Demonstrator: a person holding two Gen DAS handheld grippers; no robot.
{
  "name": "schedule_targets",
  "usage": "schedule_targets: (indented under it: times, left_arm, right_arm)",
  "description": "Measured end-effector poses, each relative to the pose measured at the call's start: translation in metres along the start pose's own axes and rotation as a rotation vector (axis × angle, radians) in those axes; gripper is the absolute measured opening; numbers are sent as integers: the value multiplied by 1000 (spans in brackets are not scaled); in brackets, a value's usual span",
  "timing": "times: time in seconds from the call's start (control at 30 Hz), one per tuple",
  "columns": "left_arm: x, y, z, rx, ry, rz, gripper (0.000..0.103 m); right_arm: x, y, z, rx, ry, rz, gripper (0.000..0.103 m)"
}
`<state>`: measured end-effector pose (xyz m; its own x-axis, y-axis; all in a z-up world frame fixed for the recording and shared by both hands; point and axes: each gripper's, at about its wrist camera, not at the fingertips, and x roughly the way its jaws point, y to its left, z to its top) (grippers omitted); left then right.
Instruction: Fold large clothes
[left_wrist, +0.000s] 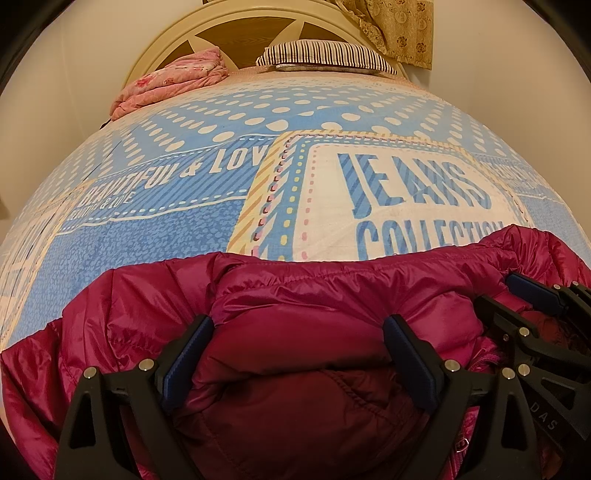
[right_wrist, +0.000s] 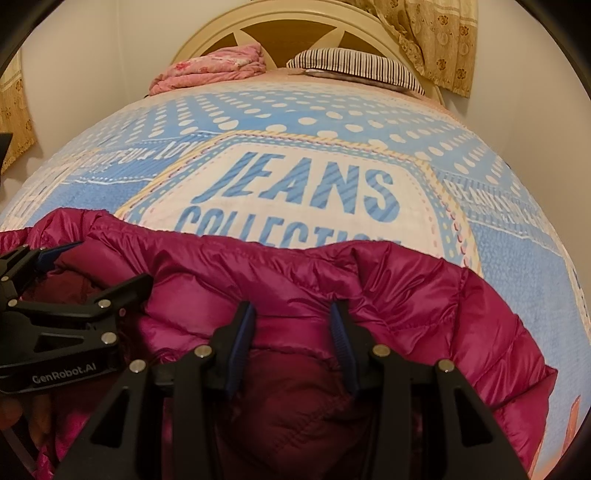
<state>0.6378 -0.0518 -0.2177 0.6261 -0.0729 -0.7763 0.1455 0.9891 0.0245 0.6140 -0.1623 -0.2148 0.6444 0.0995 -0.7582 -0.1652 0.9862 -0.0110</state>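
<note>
A magenta puffer jacket (left_wrist: 295, 291) lies bunched on the near part of the bed; it also shows in the right wrist view (right_wrist: 406, 288). My left gripper (left_wrist: 299, 332) is open, its fingers spread wide over a fold of the jacket. My right gripper (right_wrist: 291, 317) has its jaws partly closed with a fold of the jacket between the blue pads. In the left wrist view the right gripper (left_wrist: 517, 295) appears at the right edge over the jacket. In the right wrist view the left gripper (right_wrist: 96, 269) appears at the left, jaws apart.
The bed has a blue and white bedspread (left_wrist: 184, 206) printed "JEANS COLLECTION". At the head are a pink folded quilt (left_wrist: 177, 77), a striped pillow (left_wrist: 325, 55) and a cream headboard (right_wrist: 295, 14). A patterned curtain (right_wrist: 439, 40) hangs at the back right.
</note>
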Motion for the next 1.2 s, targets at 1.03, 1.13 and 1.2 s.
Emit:
schedule_targets:
  times: [1.03,1.13,1.2]
  left_arm:
    - [-146,47,-32,-16,-111,-12,95]
    - [-191,56,-76,32,-128,28,95]
    - [-218,65,-118,59,-123,33,95]
  right_arm:
    - [-86,-14,-22,-50,-35,-8,86]
    - [-123,-29,-65,-7,14,25,86]
    - [-148,-37,-99,30,30,37,86]
